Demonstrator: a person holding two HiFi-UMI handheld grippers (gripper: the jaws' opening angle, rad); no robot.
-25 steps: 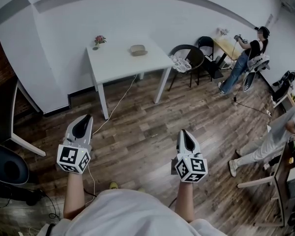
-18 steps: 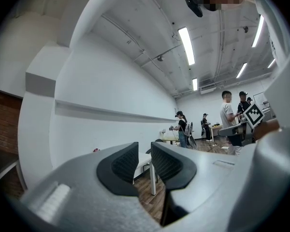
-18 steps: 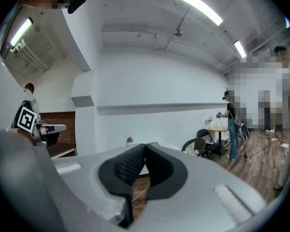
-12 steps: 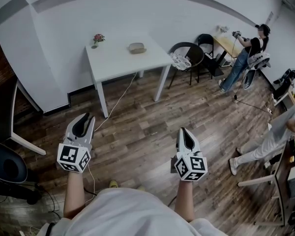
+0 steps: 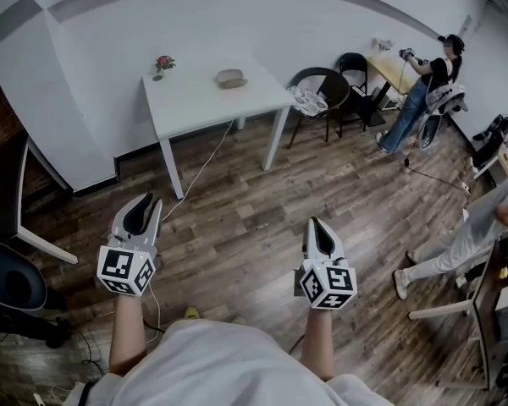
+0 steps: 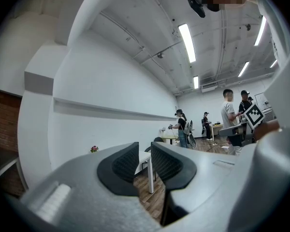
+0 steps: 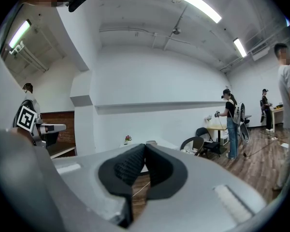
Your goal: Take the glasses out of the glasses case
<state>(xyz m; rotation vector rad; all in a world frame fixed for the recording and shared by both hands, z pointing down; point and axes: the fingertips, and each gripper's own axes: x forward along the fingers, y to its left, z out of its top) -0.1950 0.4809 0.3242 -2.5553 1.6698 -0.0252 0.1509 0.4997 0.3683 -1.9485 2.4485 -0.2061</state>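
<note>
glasses case [image 5: 232, 78] on table [image 5: 199, 106], chair [image 5: 332, 96] beside

Head view: white table [image 5: 195, 101] bearing glasses case [image 5: 231, 78] and flower vase [image 5: 162, 64] sits slightly higher and further left in frame than second ago; distant standing person [image 5: 425, 91] likewise drifts upward.

We count one white square desk [image 5: 205, 106], one tan oval glasses case [image 5: 231, 78], one small pot of red flowers [image 5: 162, 64], three black chairs [image 5: 323, 91], [image 5: 353, 63], [image 5: 8, 282], and two other people [image 5: 423, 83], [image 5: 470, 239] plainly visible. There are two grey handheld grippers: left gripper [image 5: 146, 201], right gripper [image 5: 315, 224].
</note>
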